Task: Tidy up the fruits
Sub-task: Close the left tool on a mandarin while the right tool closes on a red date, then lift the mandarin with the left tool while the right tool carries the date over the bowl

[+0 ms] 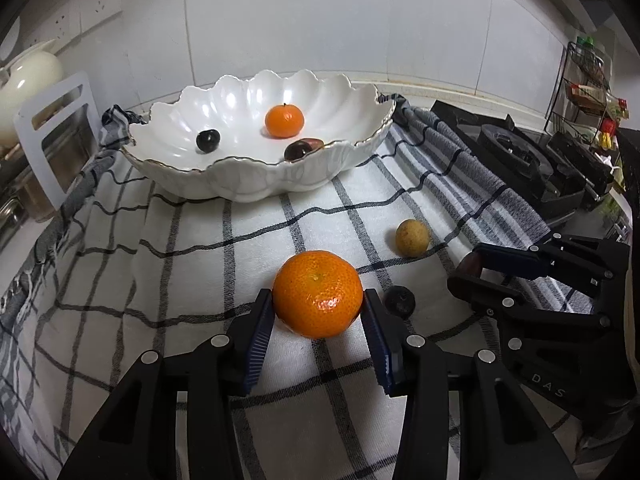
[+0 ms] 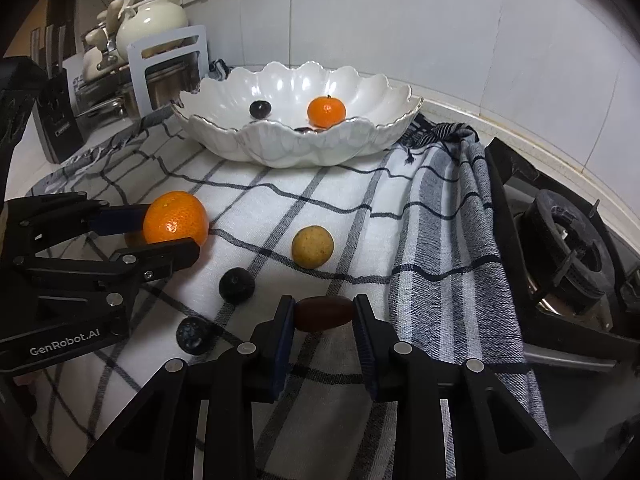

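A large mandarin (image 1: 318,294) rests on the checked cloth (image 1: 200,260), and my left gripper (image 1: 319,304) is shut on it, blue pads against both sides; the right wrist view shows the same grip (image 2: 172,234). My right gripper (image 2: 324,312) is shut on a reddish-brown oval date (image 2: 324,313) low over the cloth. The white scalloped bowl (image 1: 224,160) behind holds a small mandarin (image 1: 284,121) and two dark fruits. Loose on the cloth lie a yellow-brown round fruit (image 2: 312,247) and two dark round fruits (image 2: 237,285) (image 2: 194,335).
A black gas stove (image 2: 568,248) borders the cloth on the right, with a wire spice rack (image 1: 588,88) beyond it. On the left stand a white board holder (image 1: 60,140), steel pots, a cream teapot (image 2: 152,20) and a knife block (image 2: 56,120). A tiled wall is behind.
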